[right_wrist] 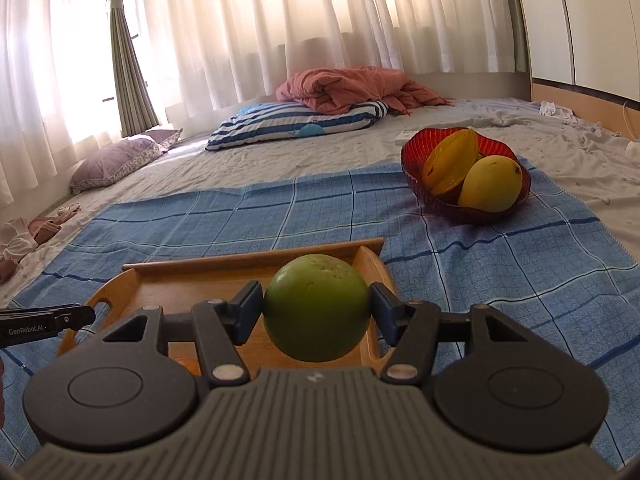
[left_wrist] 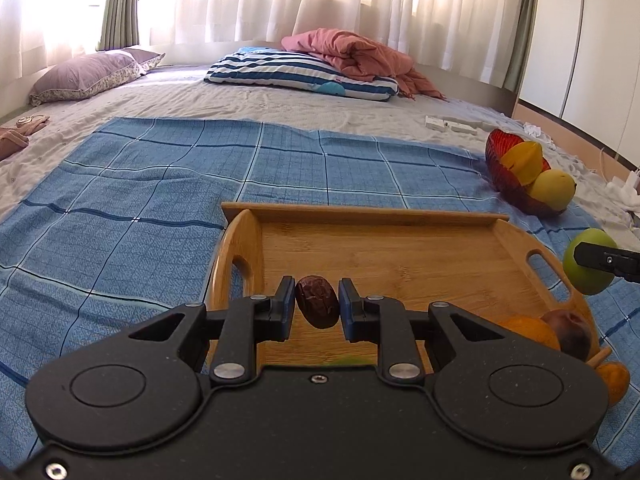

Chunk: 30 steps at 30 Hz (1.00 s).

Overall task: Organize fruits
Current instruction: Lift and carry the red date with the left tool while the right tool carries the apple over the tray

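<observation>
My left gripper (left_wrist: 317, 300) is shut on a small wrinkled brown fruit (left_wrist: 317, 301), held over the near part of a wooden tray (left_wrist: 400, 248). An orange (left_wrist: 532, 330) and a dark reddish fruit (left_wrist: 572, 330) lie in the tray's near right corner. My right gripper (right_wrist: 316, 306) is shut on a round green fruit (right_wrist: 316, 306), held above the tray's right end (right_wrist: 372, 264); the same green fruit (left_wrist: 588, 268) shows at the right edge of the left wrist view. A red bowl (right_wrist: 416, 152) farther right holds a starfruit (right_wrist: 452, 160) and a yellow mango (right_wrist: 492, 184).
Tray and bowl rest on a blue checked cloth (left_wrist: 140, 200) spread over a bed. A striped pillow (left_wrist: 296, 68) under a pink blanket (left_wrist: 352, 56) and a purple pillow (left_wrist: 84, 76) lie by the curtains. Another orange fruit (left_wrist: 614, 378) sits beside the tray's near right corner.
</observation>
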Tool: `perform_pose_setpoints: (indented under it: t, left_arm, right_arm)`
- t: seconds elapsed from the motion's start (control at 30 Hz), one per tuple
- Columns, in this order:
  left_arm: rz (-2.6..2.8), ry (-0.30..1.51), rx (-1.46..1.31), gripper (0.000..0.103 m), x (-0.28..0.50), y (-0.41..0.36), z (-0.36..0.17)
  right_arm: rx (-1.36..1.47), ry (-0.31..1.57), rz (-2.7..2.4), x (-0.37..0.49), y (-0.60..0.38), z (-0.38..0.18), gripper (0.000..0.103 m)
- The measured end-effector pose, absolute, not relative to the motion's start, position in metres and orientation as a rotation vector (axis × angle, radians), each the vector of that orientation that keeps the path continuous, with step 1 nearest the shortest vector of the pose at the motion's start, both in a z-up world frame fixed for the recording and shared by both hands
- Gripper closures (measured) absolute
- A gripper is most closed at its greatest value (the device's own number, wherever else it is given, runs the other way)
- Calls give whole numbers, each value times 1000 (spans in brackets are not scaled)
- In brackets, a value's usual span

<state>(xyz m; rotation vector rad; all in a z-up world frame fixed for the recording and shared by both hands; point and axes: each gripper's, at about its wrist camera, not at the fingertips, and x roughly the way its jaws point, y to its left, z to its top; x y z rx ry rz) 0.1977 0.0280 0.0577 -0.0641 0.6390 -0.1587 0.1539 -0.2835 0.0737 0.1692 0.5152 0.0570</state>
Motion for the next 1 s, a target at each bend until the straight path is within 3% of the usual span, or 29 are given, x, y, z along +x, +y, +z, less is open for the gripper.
perform_pose_setpoints:
  t: [1.0]
  left_arm:
    - [-123, 744, -45, 81, 233, 27, 24]
  right_arm:
    - [128, 666, 44, 195, -272, 32, 41]
